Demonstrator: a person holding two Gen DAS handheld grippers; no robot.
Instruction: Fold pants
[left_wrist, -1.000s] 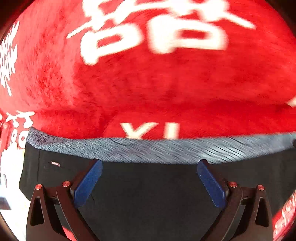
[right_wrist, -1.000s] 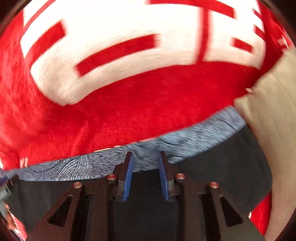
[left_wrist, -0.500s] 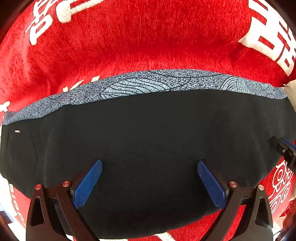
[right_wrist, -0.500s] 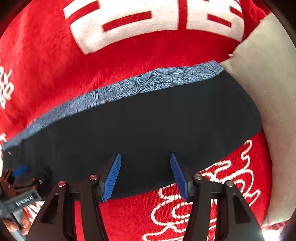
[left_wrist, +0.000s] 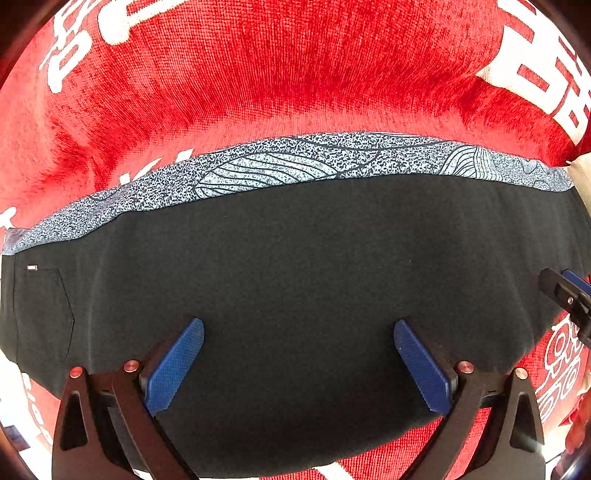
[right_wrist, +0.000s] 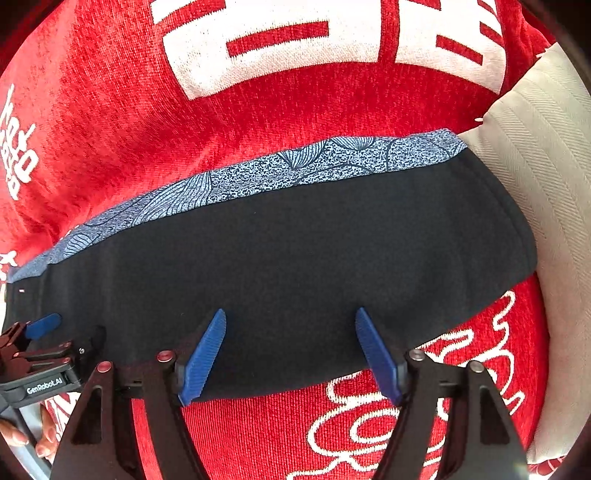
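Note:
Black pants (left_wrist: 295, 266) lie folded flat across a red blanket (left_wrist: 280, 74), with a grey patterned waistband (left_wrist: 295, 162) along their far edge. My left gripper (left_wrist: 298, 363) hovers over the near part of the dark cloth, open, nothing between its blue pads. The right wrist view shows the same pants (right_wrist: 295, 251) and waistband (right_wrist: 295, 166). My right gripper (right_wrist: 290, 350) is above their near edge, its jaws opening and empty. The right gripper's tip (left_wrist: 565, 291) shows at the right edge of the left view; the left gripper (right_wrist: 37, 332) shows at the lower left of the right view.
The red blanket (right_wrist: 110, 110) carries large white lettering and swirls. A beige cushion (right_wrist: 546, 166) borders the pants on the right. Fingers of a hand (right_wrist: 44, 439) grip the left tool's handle at the lower left of the right wrist view.
Both grippers pulled back toward the near edge of the pants, so the whole folded garment now shows. The right jaws spread from nearly together to wide apart, letting go of the cloth. The left stayed open.

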